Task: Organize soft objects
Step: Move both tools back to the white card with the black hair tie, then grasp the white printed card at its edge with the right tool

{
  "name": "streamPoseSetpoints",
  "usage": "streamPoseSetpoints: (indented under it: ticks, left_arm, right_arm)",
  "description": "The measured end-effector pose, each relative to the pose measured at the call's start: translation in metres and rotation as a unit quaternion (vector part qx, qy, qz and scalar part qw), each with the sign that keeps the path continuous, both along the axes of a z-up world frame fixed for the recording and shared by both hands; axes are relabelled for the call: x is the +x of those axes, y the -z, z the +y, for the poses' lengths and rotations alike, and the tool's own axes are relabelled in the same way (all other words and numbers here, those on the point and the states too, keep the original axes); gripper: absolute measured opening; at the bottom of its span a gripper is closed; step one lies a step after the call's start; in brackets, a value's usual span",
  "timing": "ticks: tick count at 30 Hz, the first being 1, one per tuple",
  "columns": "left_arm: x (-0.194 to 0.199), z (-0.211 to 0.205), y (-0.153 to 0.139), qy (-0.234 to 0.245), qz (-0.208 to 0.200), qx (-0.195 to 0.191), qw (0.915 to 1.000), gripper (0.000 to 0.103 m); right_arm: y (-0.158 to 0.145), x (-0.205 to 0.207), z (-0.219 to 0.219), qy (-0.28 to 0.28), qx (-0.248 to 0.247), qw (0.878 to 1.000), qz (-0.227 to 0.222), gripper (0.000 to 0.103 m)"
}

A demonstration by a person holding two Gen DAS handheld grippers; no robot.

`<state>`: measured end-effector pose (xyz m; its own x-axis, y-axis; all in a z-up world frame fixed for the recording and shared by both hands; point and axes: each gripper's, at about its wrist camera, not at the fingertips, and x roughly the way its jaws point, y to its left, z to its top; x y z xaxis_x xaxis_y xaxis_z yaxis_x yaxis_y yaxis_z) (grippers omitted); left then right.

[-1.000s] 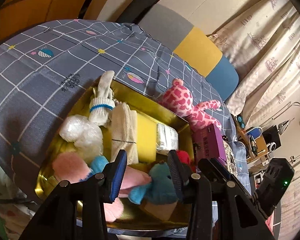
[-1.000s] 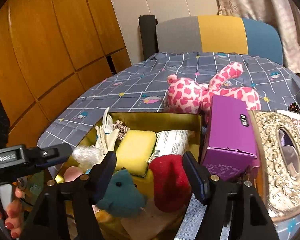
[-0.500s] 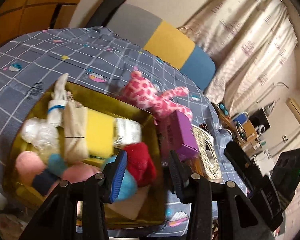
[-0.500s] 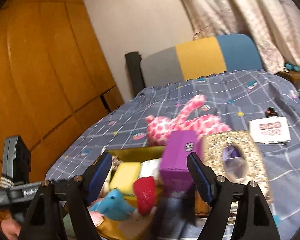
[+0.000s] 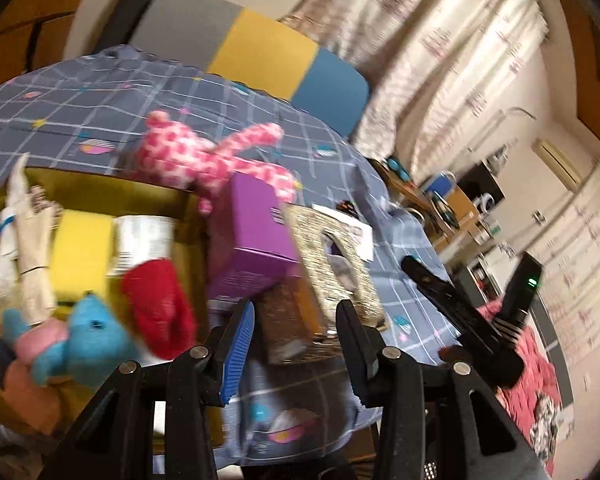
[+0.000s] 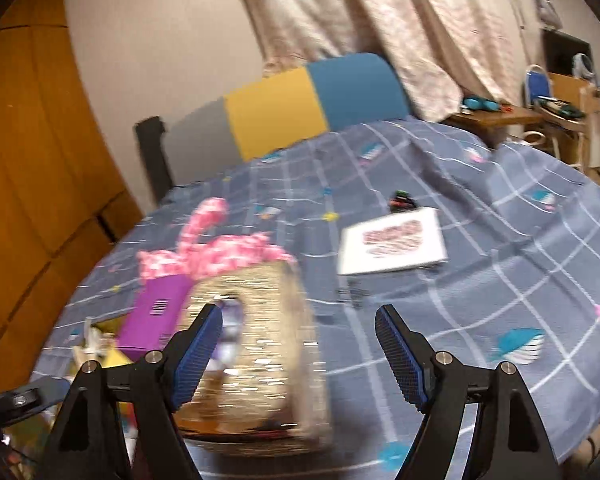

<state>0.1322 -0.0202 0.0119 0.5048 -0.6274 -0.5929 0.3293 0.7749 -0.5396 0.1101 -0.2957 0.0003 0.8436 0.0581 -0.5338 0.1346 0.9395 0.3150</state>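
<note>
Bedspread [image 6: 480, 280], booklet [image 6: 392, 242] right view only, gold tray [image 5: 100, 184] left

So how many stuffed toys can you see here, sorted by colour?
Pink-and-white spotted: 1, the plush animal lying on the bedspread beside the gold tray.
Blue: 1, the small plush in the tray.
Red: 1, the plush in the tray.
Total: 3. Other soft pieces in the tray are too blurred to count.

Bedspread [image 6: 480, 300] right of gold tissue box [image 6: 256, 344] is free, w/ booklet [image 6: 392, 246] beyond.
</note>
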Motion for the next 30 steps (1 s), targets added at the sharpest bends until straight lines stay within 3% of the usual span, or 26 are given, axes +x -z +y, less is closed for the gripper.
streamPoseSetpoints:
  ticks: [6, 15, 19, 30]
  left_arm:
    - [0.000, -0.038, -0.006, 0.040, -0.005, 0.000, 0.9992, 0.043]
    - [0.013, -0.065, -0.004, 0.058, 0.011, 0.009, 0.9982, 0.043]
    - [0.021, -0.073, -0.006, 0.055, 0.014, 0.006, 0.9984, 0.043]
    - [0.038, -0.098, -0.013, 0.064, 0.018, 0.006, 0.9978, 0.043]
  right_arm:
    - [0.021, 0.010, -0.042, 0.032, -0.035, 0.998, 0.041, 0.080]
    - [0.053, 0.049, -0.078, 0.023, -0.063, 0.995, 0.077, 0.080]
    - [0.064, 0.077, -0.103, 0.027, -0.051, 0.995, 0.085, 0.081]
    - [0.096, 0.156, -0.182, 0.078, 0.041, 0.987, 0.131, 0.079]
